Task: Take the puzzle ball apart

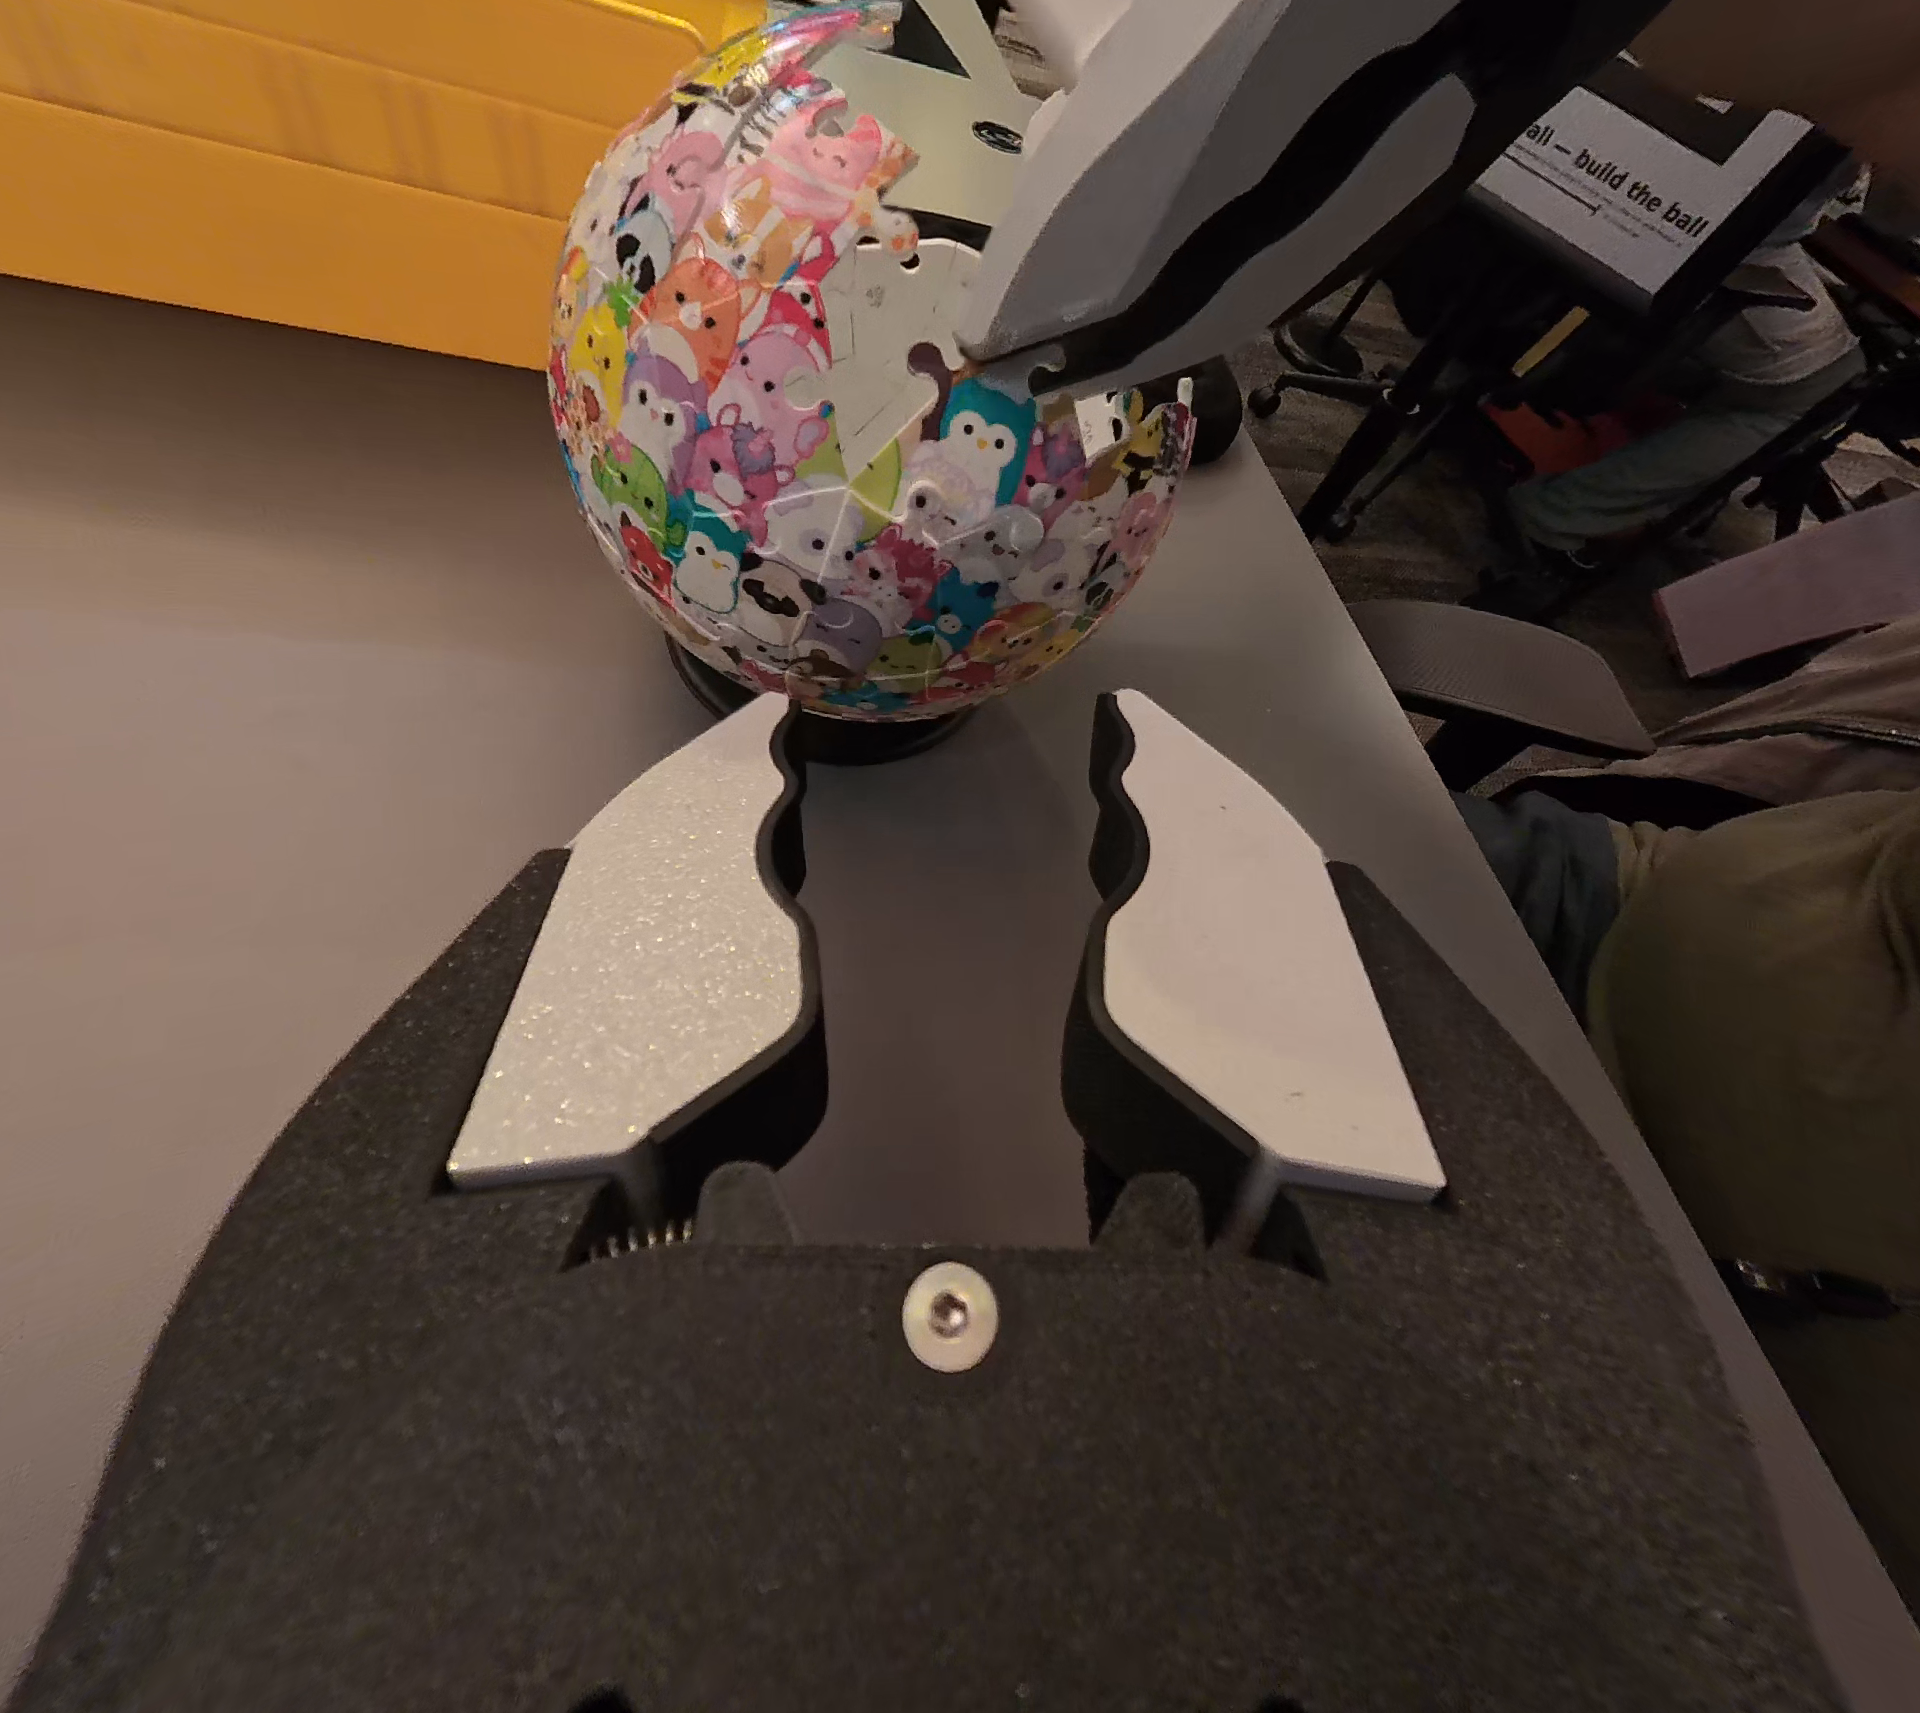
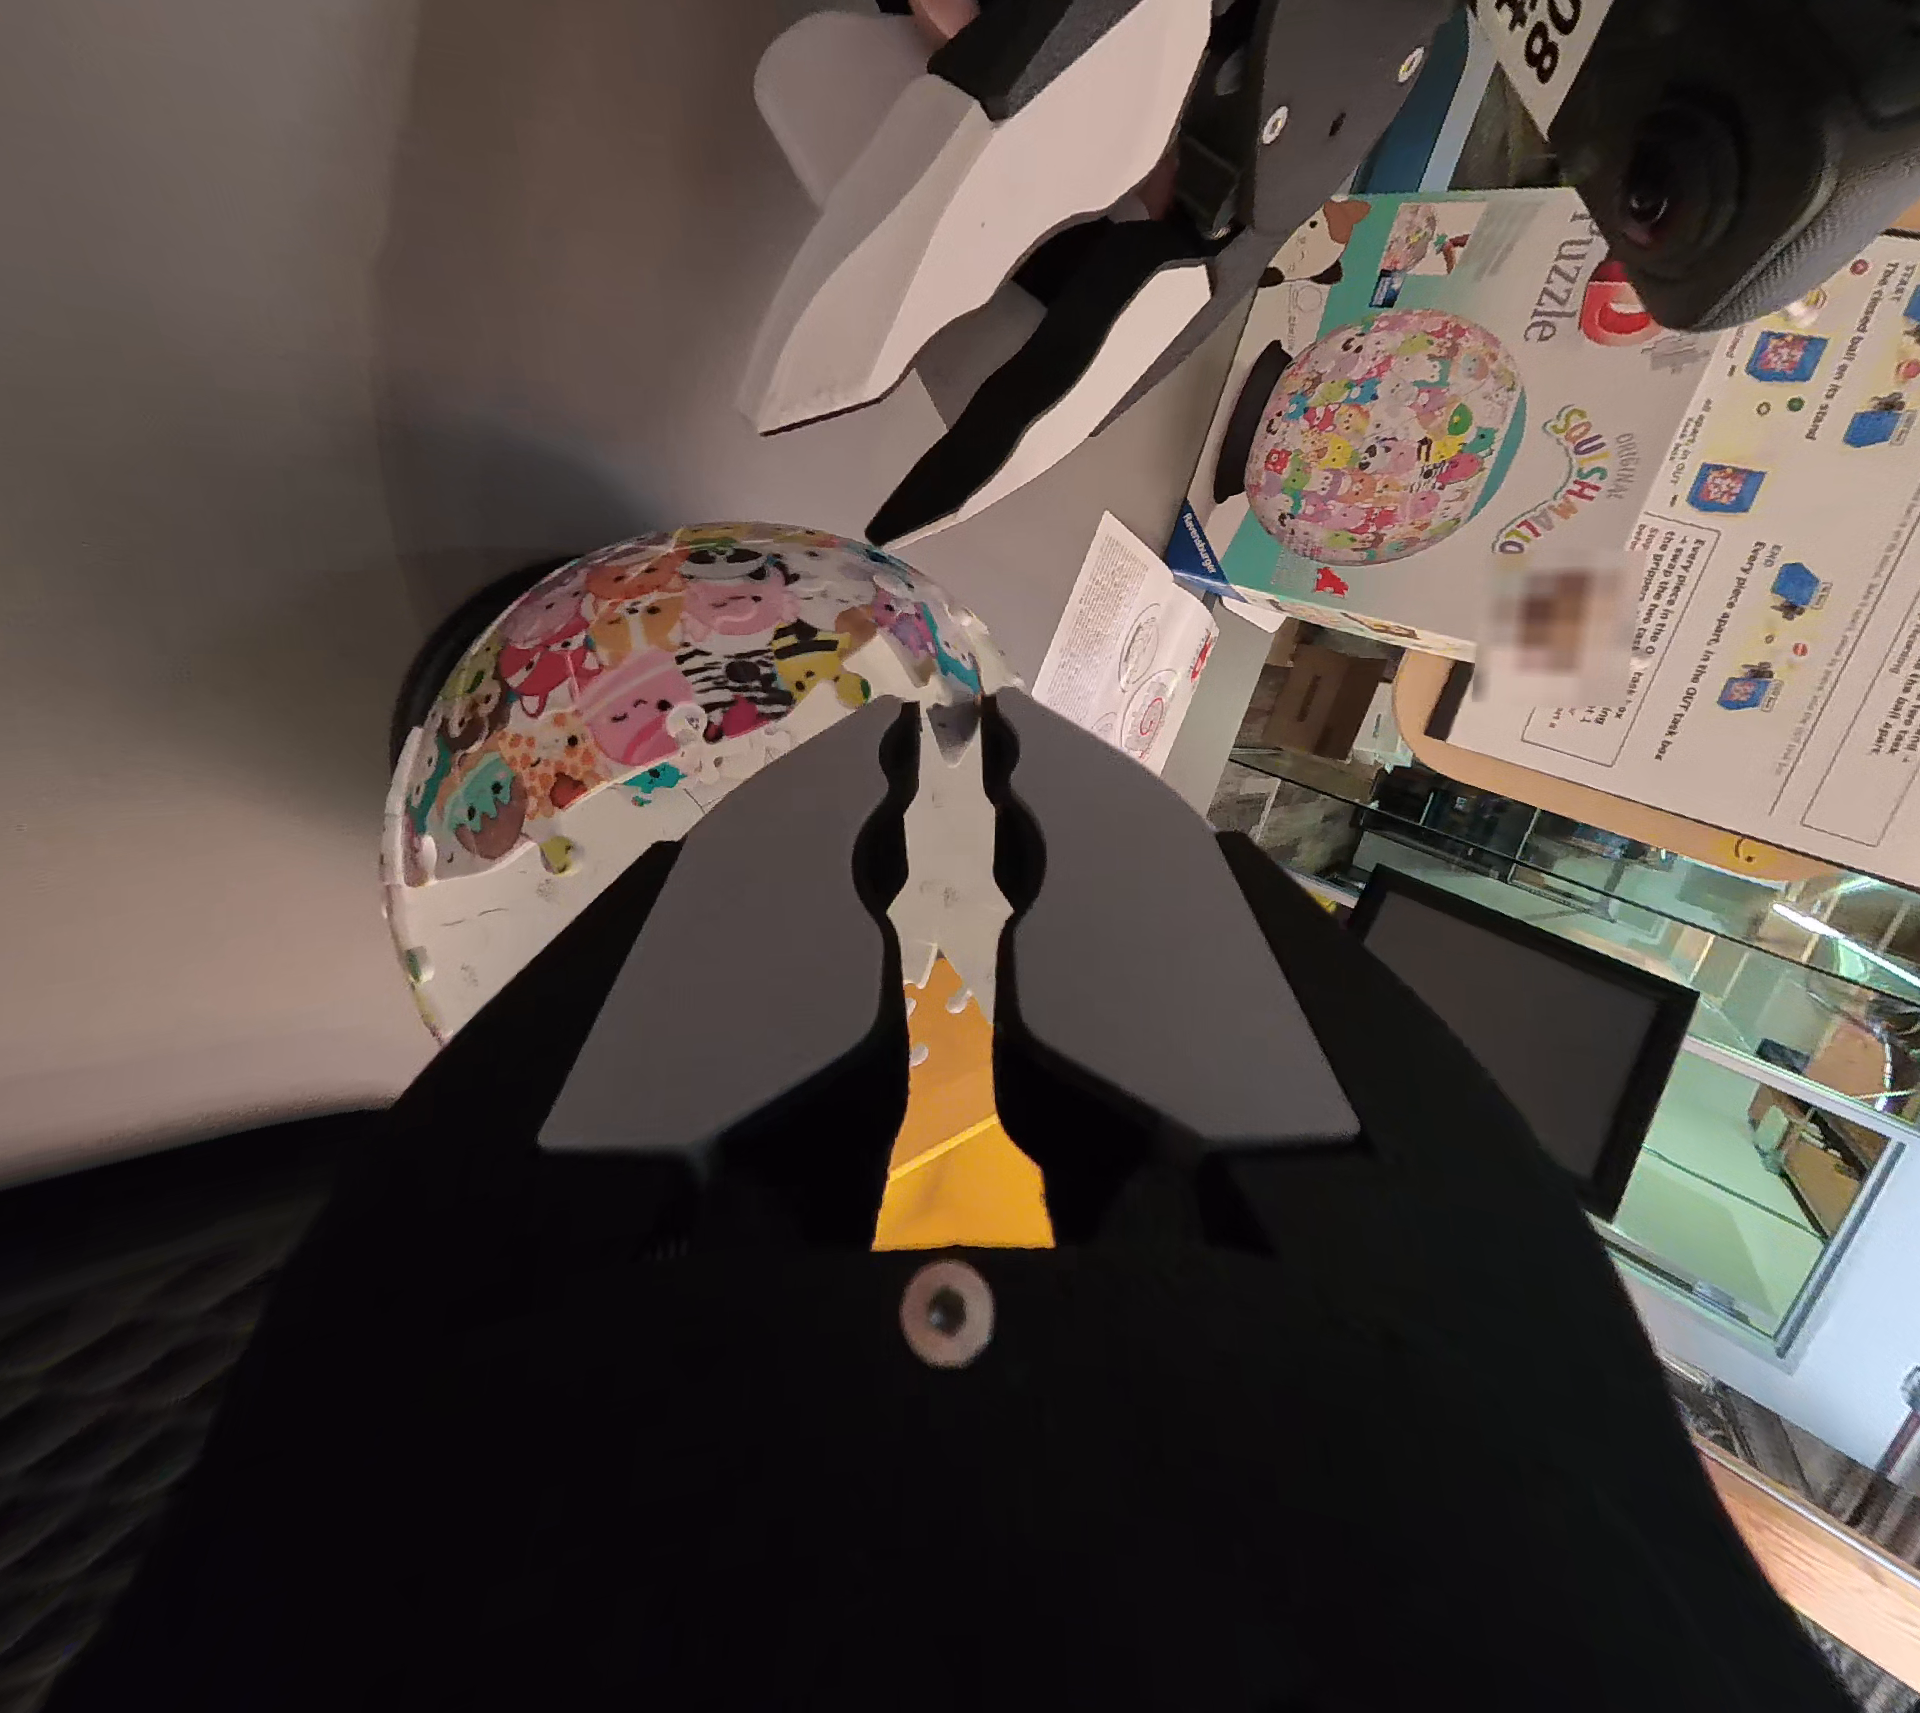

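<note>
Table (image 1: 260, 624): a grey surface is being used as the work area; its right edge is being shown running diagonally in the left wrist view.
Yellow bins (image 1: 312, 53): they are being kept at the back left of the table, behind the ball.
Puzzle box (image 2: 1382, 416): a teal carton picturing the finished ball is lying on the table, near a folded leaflet (image 2: 1127, 645).
Puzzle ball (image 1: 852, 437): it is being supported on a black stand (image 1: 831, 728) near the table's right edge; its shell is printed with colourful plush characters, and a gap with white inner edges is being exposed at its upper right.
Left gripper (image 1: 945, 728): its fingers are being held spread apart, low over the table just in front of the stand, with nothing between them.
Right gripper (image 2: 951, 707): it is being brought down from above, its fingers pressed together on a puzzle piece (image 1: 1023, 364) at the rim of the gap.
Puzzle piece: whether it is detached from the neighbouring pieces cannot be told.
</note>
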`<act>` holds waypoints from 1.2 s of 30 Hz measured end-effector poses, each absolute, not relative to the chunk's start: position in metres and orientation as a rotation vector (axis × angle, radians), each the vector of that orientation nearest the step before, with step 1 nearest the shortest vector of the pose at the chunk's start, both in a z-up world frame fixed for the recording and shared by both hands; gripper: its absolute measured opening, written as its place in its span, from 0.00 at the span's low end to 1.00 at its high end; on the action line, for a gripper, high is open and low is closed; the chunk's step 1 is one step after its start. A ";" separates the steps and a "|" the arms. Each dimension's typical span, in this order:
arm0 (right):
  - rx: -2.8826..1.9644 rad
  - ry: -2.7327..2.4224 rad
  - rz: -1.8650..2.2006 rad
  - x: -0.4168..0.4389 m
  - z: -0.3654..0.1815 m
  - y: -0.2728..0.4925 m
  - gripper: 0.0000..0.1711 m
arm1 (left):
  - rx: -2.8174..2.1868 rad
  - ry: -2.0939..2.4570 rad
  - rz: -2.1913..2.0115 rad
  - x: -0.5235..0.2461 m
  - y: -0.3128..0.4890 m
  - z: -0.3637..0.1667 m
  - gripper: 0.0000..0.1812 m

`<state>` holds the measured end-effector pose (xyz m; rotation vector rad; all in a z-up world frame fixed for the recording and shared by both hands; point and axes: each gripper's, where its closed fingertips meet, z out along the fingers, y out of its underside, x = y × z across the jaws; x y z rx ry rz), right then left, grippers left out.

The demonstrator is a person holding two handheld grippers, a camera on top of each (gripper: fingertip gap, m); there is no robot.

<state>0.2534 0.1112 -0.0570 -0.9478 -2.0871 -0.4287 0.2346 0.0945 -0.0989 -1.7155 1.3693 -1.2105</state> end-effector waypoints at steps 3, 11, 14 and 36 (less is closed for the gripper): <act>-0.938 -2.081 -0.434 0.253 -0.057 0.113 0.06 | -1.717 1.381 -1.209 0.236 0.092 -0.101 0.29; -0.963 -2.078 -0.398 0.254 -0.058 0.115 0.06 | -1.716 1.399 -1.204 0.239 0.089 -0.103 0.29; -0.996 -2.074 -0.368 0.254 -0.058 0.115 0.06 | -1.716 1.399 -1.202 0.238 0.089 -0.103 0.29; -1.010 -2.135 -0.366 0.258 -0.060 0.117 0.07 | -1.707 1.344 -1.044 0.247 0.097 -0.096 0.31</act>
